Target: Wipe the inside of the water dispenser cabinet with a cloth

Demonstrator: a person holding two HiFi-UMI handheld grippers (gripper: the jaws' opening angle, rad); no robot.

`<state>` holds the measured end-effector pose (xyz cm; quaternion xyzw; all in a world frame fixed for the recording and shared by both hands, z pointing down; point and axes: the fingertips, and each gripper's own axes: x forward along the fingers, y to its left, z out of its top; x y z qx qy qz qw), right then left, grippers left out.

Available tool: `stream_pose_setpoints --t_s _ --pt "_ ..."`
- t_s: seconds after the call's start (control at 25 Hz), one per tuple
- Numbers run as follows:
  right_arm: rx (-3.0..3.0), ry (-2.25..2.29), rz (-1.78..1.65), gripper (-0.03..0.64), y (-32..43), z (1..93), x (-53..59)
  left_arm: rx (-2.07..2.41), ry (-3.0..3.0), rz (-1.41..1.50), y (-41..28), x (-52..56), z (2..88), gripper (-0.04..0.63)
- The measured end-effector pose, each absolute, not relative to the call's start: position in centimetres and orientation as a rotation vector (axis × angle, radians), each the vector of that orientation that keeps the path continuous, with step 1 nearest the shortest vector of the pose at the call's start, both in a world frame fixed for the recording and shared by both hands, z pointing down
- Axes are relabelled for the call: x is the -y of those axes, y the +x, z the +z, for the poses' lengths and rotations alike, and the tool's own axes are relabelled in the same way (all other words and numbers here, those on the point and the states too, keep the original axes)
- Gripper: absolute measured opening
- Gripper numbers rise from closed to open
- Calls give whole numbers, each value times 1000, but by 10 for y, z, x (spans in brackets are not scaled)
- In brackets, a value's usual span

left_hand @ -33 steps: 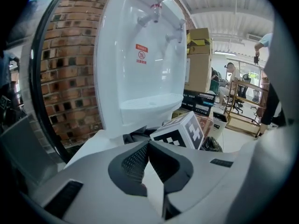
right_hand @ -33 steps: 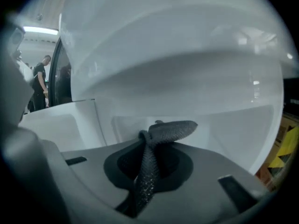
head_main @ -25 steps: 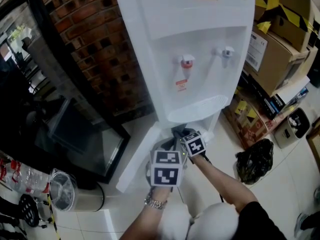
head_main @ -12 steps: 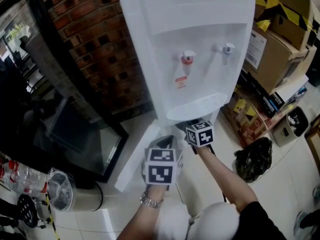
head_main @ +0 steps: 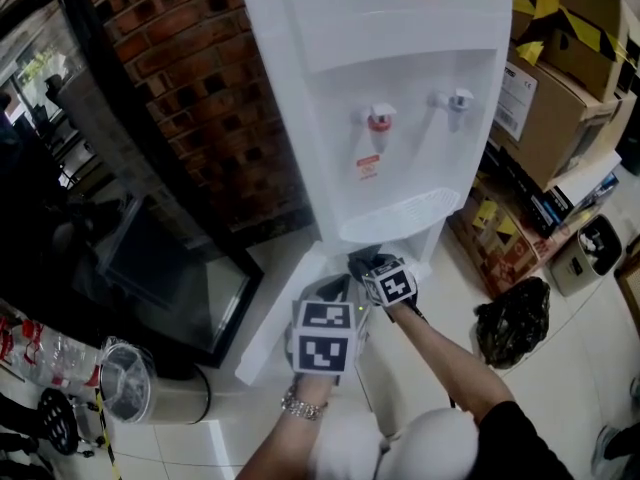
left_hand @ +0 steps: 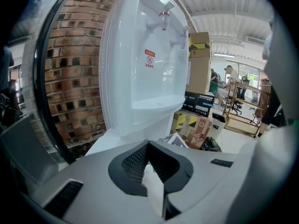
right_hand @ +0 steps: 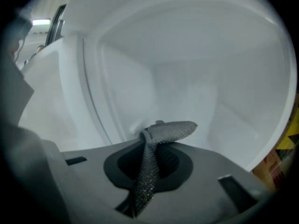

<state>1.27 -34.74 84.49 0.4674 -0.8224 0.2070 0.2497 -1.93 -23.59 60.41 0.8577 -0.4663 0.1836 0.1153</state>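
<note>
The tall white plastic water dispenser (head_main: 400, 68) stands with a red brick wall (head_main: 200, 88) close on its left and stacked brown cardboard boxes (head_main: 560, 98) close on its right. Its white cabinet door (head_main: 272, 318) is swung out to the near left. The left gripper (left_hand: 148, 171) has its jaws pressed together on a thin white edge, apparently that door's. The right gripper (right_hand: 149, 146) reaches into the low white cabinet (right_hand: 196, 78), with open room around it, pinching a grey woven cloth (right_hand: 170, 129) whose free end rests near the left inner wall.
</note>
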Motion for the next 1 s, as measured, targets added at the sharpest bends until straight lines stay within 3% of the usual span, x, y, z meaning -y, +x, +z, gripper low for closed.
stream_pose_setpoints --t_s 0.24,0.44,0.68,1.0 --pt "2118 1275 658 31 36 884 334 1360 2520 537 -20 234 603 3" --pt "2239 1488 552 31 62 813 363 1356 2518 542 -19 235 605 3" --pt "2400 1526 400 31 37 753 373 1343 2525 552 -16 234 606 3" --pt "2277 1304 463 31 2 838 353 1334 2535 555 -16 230 604 3"
